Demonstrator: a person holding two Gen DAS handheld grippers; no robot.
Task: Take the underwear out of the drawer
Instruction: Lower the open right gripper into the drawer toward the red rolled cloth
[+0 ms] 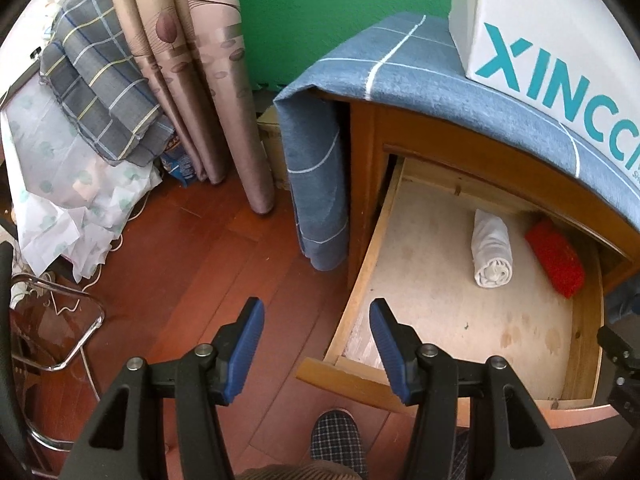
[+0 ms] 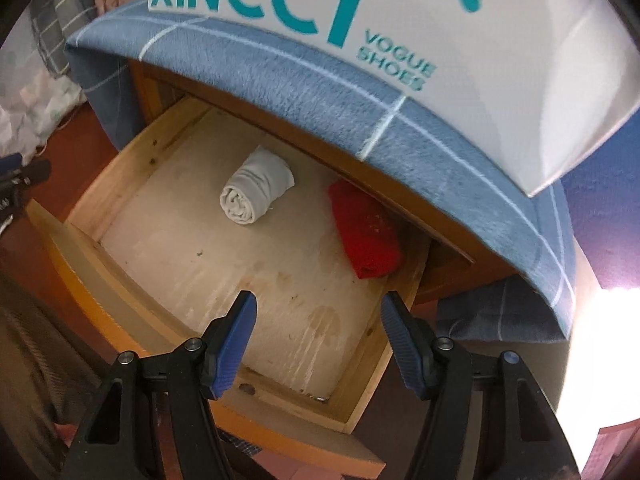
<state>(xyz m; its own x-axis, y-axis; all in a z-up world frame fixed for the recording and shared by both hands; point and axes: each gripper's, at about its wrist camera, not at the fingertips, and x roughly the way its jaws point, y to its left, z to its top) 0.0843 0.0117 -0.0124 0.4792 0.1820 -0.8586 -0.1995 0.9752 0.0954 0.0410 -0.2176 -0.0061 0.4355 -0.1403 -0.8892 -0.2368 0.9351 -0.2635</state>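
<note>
The wooden drawer is pulled out. A rolled white piece of underwear lies on its pale bottom towards the back. A folded red piece lies beside it against the right wall, partly under the cabinet top. My right gripper is open above the bare front part of the drawer bottom, short of both pieces, with nothing between its fingers. My left gripper is open and empty over the floor at the drawer's front left corner.
A blue checked cloth covers the cabinet top, and a white shoe box stands on it. Curtains, plaid bedding and a chrome chair frame stand to the left. A plaid slipper rests on the wooden floor.
</note>
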